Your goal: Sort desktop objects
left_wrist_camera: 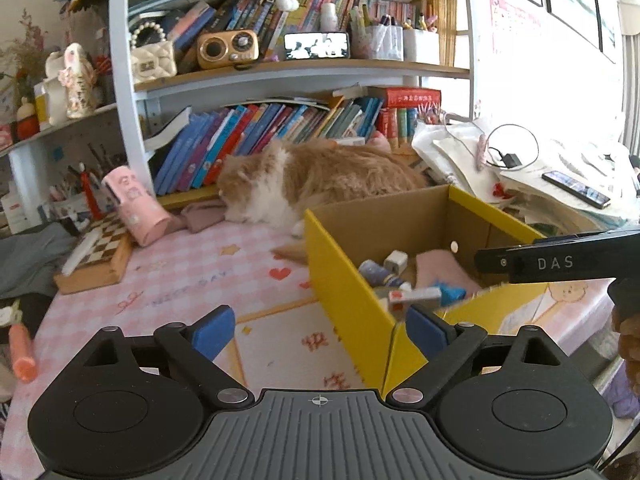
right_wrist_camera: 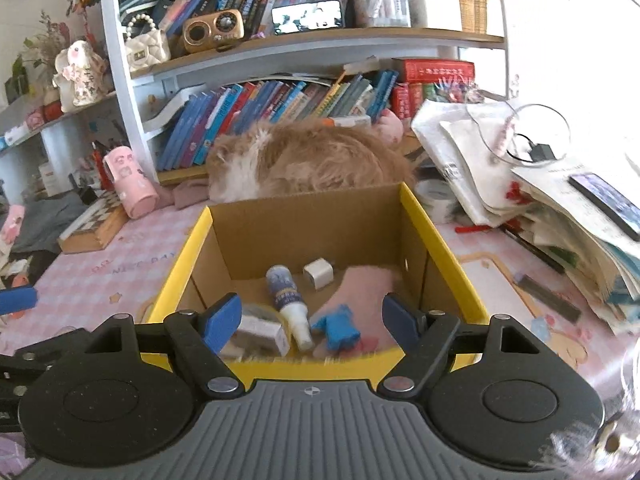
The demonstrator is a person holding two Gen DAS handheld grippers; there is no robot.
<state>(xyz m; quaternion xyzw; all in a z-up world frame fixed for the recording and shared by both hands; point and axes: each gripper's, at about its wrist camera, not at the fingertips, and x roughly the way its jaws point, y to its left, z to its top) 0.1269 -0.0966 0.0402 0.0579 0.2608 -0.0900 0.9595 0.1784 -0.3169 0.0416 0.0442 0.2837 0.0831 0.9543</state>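
Note:
A yellow cardboard box [right_wrist_camera: 436,240] stands open on the pink checked desk mat. Inside lie a spray bottle [right_wrist_camera: 290,300], a white cube plug [right_wrist_camera: 318,274], a pink fluffy cloth [right_wrist_camera: 360,292], a blue item [right_wrist_camera: 338,326] and a small white carton [right_wrist_camera: 260,330]. My right gripper [right_wrist_camera: 312,322] hovers over the box's near rim, open, with nothing between its pads. My left gripper [left_wrist_camera: 320,332] is open and empty beside the box's left wall [left_wrist_camera: 348,280]. A black part of the right gripper marked DAS [left_wrist_camera: 552,264] shows over the box in the left wrist view.
An orange and white cat [left_wrist_camera: 320,176] lies behind the box, against the bookshelf. A pink cup [left_wrist_camera: 136,208] leans on a wooden chessboard box [left_wrist_camera: 100,252] at the left. Stacked papers with a phone [right_wrist_camera: 608,200] and cables crowd the right.

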